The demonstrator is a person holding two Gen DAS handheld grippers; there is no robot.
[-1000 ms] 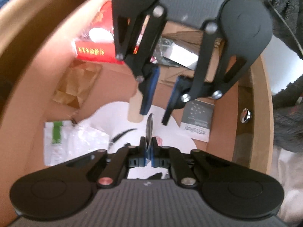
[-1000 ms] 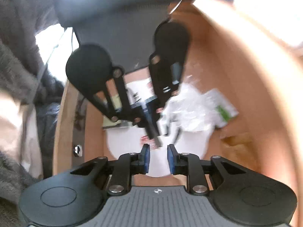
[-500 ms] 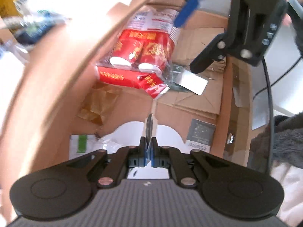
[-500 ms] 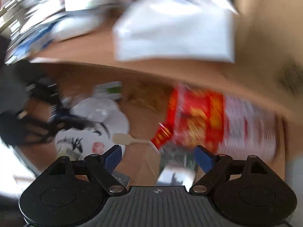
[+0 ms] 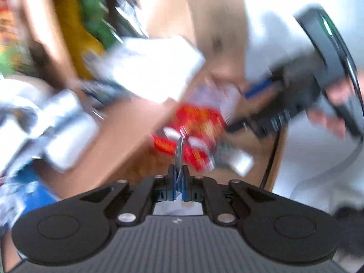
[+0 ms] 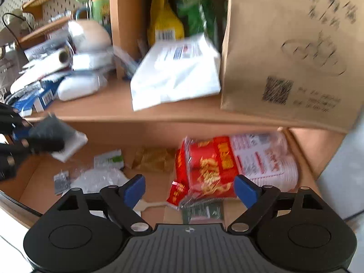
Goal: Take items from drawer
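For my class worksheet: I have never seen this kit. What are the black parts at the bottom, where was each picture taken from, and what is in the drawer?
A person holds a tool with two fingers in each hand, and a camera on each tool looks along them. One picture is from the left gripper, the other from the right gripper. The left is shut on a thin sheet; blur hides what it is. The right is open and empty, facing an open drawer that holds a red pack and a green-white packet.
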